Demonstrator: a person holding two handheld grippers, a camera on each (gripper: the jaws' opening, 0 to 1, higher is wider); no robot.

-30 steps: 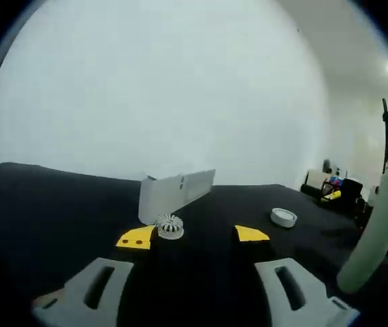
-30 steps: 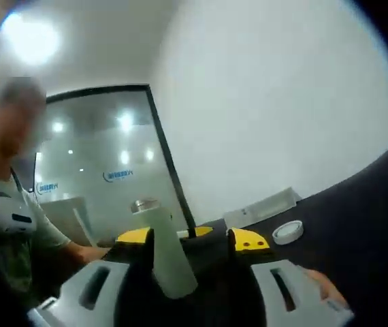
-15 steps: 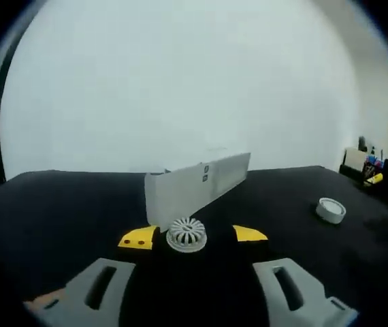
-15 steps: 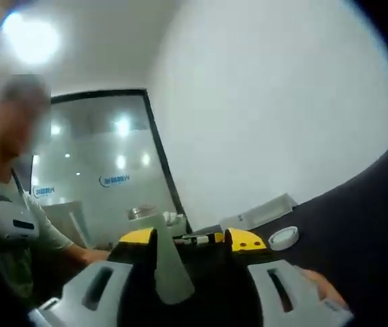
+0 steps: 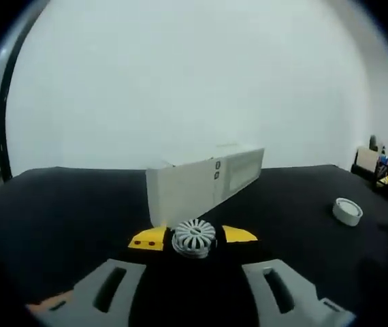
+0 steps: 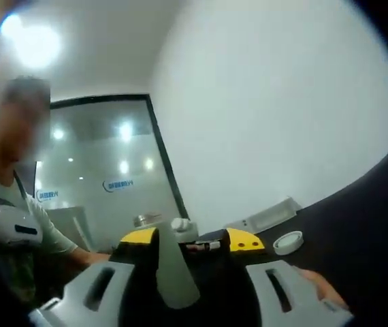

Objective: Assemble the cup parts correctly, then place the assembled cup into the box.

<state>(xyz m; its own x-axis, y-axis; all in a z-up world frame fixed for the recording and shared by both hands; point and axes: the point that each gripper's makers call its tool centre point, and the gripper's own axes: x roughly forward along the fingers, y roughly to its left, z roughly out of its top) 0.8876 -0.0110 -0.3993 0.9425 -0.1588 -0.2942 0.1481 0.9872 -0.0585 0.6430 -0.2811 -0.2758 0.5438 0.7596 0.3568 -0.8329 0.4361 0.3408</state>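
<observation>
A white ribbed strainer (image 5: 194,237) lies on the black table (image 5: 65,218) between the yellow tips of my left gripper (image 5: 194,236), whose jaws press in on its sides. Just behind it stands the white box (image 5: 204,184). A white round lid (image 5: 347,210) lies far off to the right. In the right gripper view, a pale green cup body (image 6: 170,269) rises tilted between the jaws of my right gripper (image 6: 192,240), which is shut on it. The lid (image 6: 288,242) and the box (image 6: 269,214) lie beyond on the table.
A person (image 6: 10,225) is at the left of the right gripper view before a glass partition (image 6: 105,177). A hand (image 6: 316,283) shows at that view's lower right. Desk clutter (image 5: 381,174) sits past the table's far right edge. A white wall is behind the table.
The left gripper has moved up to the strainer, and its jaws have narrowed around it. The right gripper still holds the cup body, tilted slightly differently.
</observation>
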